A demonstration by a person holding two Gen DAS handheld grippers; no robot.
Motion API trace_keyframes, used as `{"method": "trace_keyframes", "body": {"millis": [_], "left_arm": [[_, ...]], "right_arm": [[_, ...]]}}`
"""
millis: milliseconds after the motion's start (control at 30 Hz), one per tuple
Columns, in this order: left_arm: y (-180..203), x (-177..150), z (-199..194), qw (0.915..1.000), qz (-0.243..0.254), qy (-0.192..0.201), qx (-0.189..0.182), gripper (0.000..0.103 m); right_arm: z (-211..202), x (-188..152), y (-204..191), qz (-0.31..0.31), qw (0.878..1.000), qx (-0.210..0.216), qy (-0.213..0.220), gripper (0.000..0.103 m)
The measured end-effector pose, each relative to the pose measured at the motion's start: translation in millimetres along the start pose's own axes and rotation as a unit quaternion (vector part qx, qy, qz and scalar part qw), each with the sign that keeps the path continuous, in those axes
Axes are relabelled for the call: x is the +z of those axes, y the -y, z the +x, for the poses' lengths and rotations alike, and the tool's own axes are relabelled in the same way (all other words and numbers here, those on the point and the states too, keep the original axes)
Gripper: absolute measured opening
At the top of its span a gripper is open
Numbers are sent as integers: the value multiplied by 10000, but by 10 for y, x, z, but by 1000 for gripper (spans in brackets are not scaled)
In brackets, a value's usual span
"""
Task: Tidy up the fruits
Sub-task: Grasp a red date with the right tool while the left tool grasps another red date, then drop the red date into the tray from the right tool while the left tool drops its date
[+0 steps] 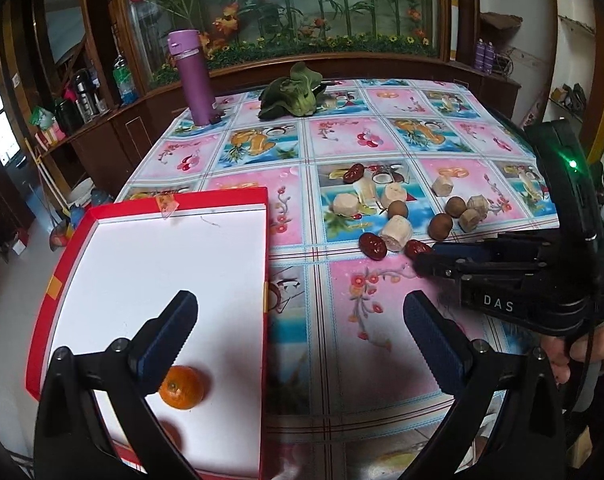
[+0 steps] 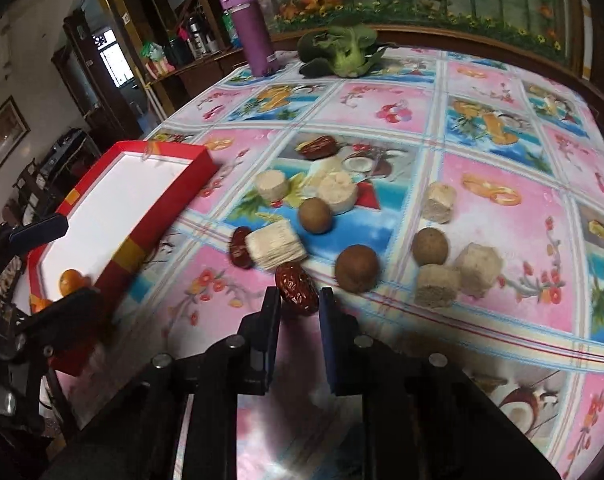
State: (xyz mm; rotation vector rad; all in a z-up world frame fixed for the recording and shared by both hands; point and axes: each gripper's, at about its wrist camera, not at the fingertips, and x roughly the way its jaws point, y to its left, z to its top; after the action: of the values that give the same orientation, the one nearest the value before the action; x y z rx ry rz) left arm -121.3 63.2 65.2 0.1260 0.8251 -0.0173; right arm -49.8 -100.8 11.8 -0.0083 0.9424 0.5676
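Note:
A red box (image 1: 182, 200) with a white floor lies at the table's left and holds an orange (image 1: 181, 387); a second orange (image 1: 170, 436) is half hidden behind a finger. My left gripper (image 1: 300, 304) hangs open over the box's near right edge, nothing between its fingers. Right of the box lie red dates (image 2: 241, 247), brown round fruits (image 2: 357, 268) and pale cut chunks (image 2: 276, 244). My right gripper (image 2: 299, 296) is shut on the nearest red date (image 2: 296, 288), low at the tablecloth. The left wrist view shows the right gripper (image 1: 422, 258) at that date.
A purple bottle (image 1: 192, 76) and a green leafy vegetable (image 1: 296, 92) stand at the far side of the flowered tablecloth (image 1: 382, 340). The box overhangs the table's left edge. A hand (image 1: 582, 352) holds the right gripper's handle.

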Motion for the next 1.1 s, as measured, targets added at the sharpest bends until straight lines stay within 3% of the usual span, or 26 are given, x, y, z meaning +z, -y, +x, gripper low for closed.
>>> {"method": "trace_keyframes", "body": {"millis": [233, 367, 467, 600, 833, 1033, 1100], "left_arm": [[245, 183, 319, 9989, 298, -325, -175, 76], [358, 276, 519, 9970, 382, -585, -327, 72], [406, 321, 684, 9953, 395, -813, -358, 55], [420, 338, 874, 9932, 382, -1031, -376, 52], [425, 378, 982, 9927, 241, -1066, -503, 50], [419, 368, 997, 9928, 99, -977, -686, 31], [437, 358, 984, 9932, 115, -946, -673, 31]], "right_arm": [[-73, 34, 268, 554, 9984, 108, -46, 17], [-96, 34, 352, 752, 9970, 150, -91, 17], [-104, 41, 367, 828, 9963, 201, -113, 17], [-108, 44, 372, 828, 9963, 215, -123, 17], [-99, 43, 359, 813, 9963, 233, -127, 17], [-93, 49, 354, 792, 9965, 235, -122, 17], [-89, 53, 353, 784, 9965, 250, -119, 17]]}}
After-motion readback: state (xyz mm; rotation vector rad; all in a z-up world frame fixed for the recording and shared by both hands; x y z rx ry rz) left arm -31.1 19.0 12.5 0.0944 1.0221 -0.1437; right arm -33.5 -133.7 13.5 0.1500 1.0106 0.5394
